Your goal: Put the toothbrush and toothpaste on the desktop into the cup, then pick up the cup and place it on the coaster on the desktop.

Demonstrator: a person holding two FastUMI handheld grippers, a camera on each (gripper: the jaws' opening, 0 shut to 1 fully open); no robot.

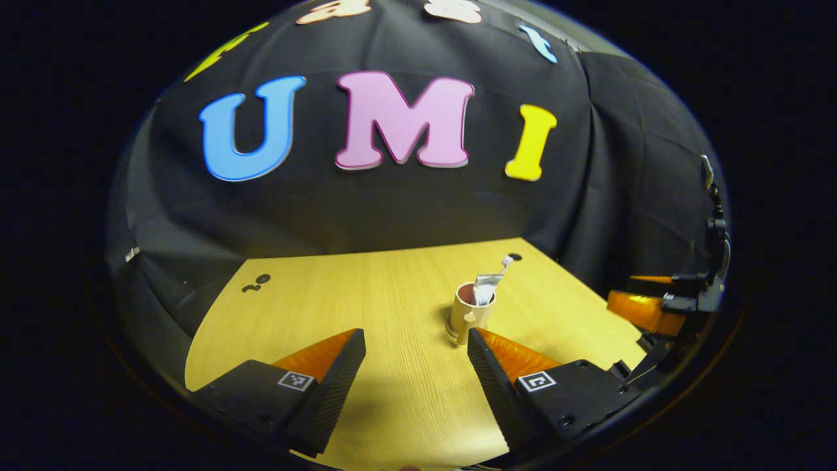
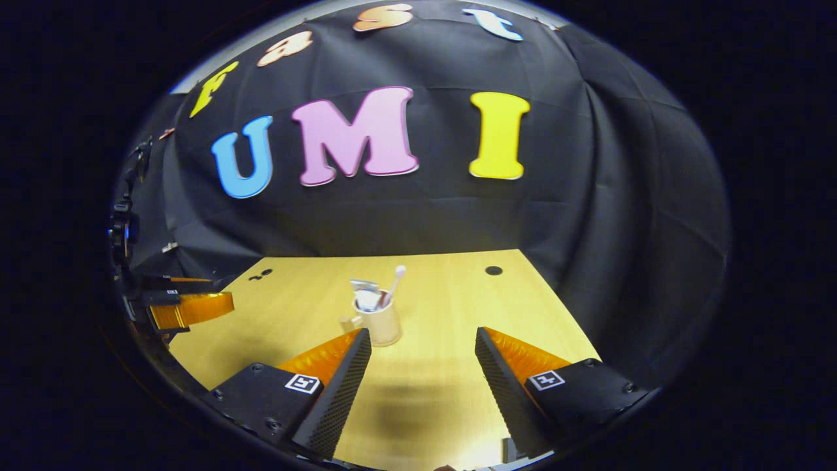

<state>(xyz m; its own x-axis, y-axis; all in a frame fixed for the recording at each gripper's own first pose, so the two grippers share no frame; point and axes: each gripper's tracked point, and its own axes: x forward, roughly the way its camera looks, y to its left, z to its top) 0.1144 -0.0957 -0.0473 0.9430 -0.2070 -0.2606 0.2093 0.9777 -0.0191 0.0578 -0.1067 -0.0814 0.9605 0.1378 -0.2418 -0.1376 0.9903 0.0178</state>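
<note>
Two hand-held grippers over a pale wooden surface (image 1: 366, 294), both spread wide and holding nothing. Left hand-held gripper (image 1: 416, 340) low over the near part of the surface, bare wood between its fingers. Cream cup (image 1: 472, 309) upright just beyond the tip of its right-side finger, near but apart from it as far as can be told, small handle turned toward the camera. Inside the cup, a toothpaste (image 1: 484, 286) tube with crimped end up, and a toothbrush (image 1: 505, 263) leaning out past the rim, head uppermost. Thin pale disc showing under the cup's base, probably the coaster (image 1: 451, 331), though too small to say for sure.

Right hand-held gripper (image 2: 423, 340) likewise spread, wood showing between its fingers. Same cup (image 2: 379, 322) just past the tip of its left-side finger, handle pointing left, toothpaste (image 2: 365, 294) and toothbrush (image 2: 395, 280) standing in it. Other gripper seen far off at the left edge of the right gripper view, and at the right edge of the left gripper view. Small dark holes near the far edge of the surface.
</note>
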